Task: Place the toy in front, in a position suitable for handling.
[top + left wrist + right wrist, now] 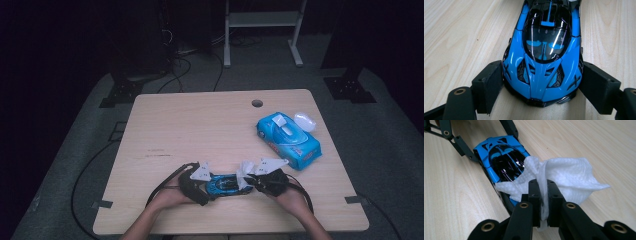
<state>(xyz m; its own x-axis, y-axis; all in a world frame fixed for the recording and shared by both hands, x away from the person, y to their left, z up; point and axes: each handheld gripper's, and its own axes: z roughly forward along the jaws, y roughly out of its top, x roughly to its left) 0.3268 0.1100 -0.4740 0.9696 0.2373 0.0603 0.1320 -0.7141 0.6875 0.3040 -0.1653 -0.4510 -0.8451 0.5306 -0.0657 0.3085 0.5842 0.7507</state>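
Two tools work: left tool (541, 82) clamps blue car (544, 57), right tool (543, 195) pinches wipe (564, 177)

Far off to my right on the wooden table (190, 125) lies a blue pack of wet wipes (288, 139), set at an angle, with its white lid (305, 121) flipped open toward the table's right edge. A small round hole (257, 103) sits near the table's far edge. Beyond that, a white metal frame (262, 22) stands on the grey floor (395, 150), with black cables (182, 67) lying nearby.
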